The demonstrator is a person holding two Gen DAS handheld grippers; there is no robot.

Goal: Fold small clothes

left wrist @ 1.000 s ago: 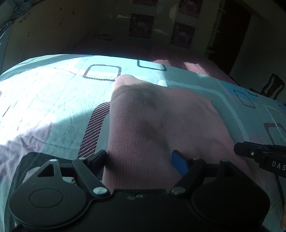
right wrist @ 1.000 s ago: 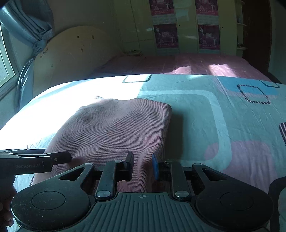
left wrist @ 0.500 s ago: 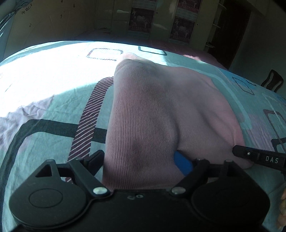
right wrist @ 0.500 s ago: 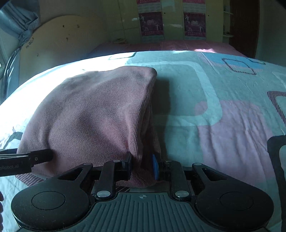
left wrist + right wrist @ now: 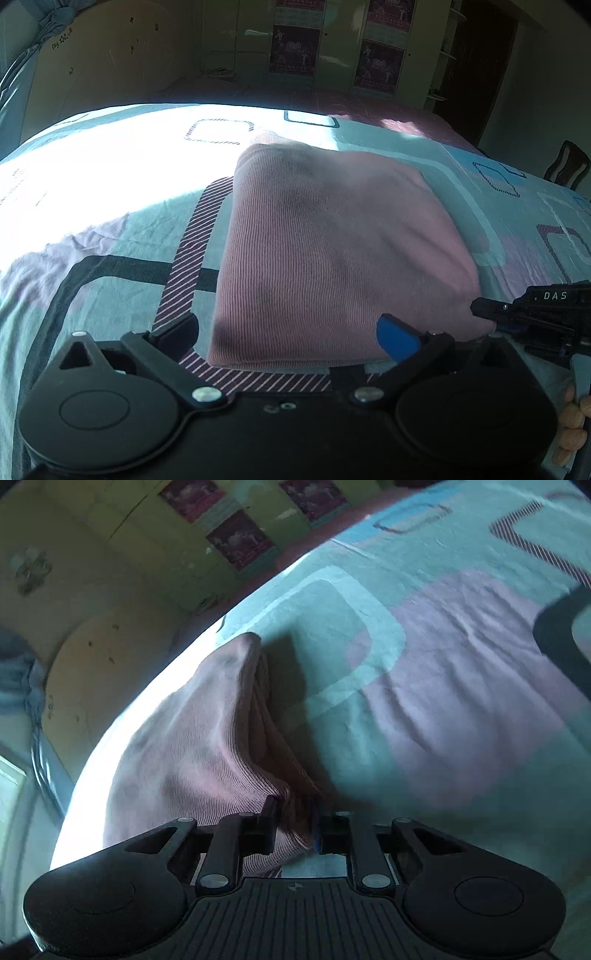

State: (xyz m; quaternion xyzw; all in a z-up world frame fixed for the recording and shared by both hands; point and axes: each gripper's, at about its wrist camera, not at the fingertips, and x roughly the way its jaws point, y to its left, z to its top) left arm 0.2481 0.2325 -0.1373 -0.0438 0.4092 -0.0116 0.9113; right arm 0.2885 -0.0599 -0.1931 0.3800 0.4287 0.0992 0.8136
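Nearby, patterned bedsheet (image 5: 110,229), chair (image 5: 565,166), posters (image 5: 376,66)

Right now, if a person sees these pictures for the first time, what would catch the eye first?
First, the folded pink ribbed garment lying in the middle of the patterned turquoise bedsheet. Next, the left gripper, its jaws just opened wide at the garment's near edge, the cloth between them but not pressed. The right gripper pinches a near corner of the garment, with the view tilted.

Left gripper (image 5: 288,328) agape, right gripper (image 5: 293,821) clamped.
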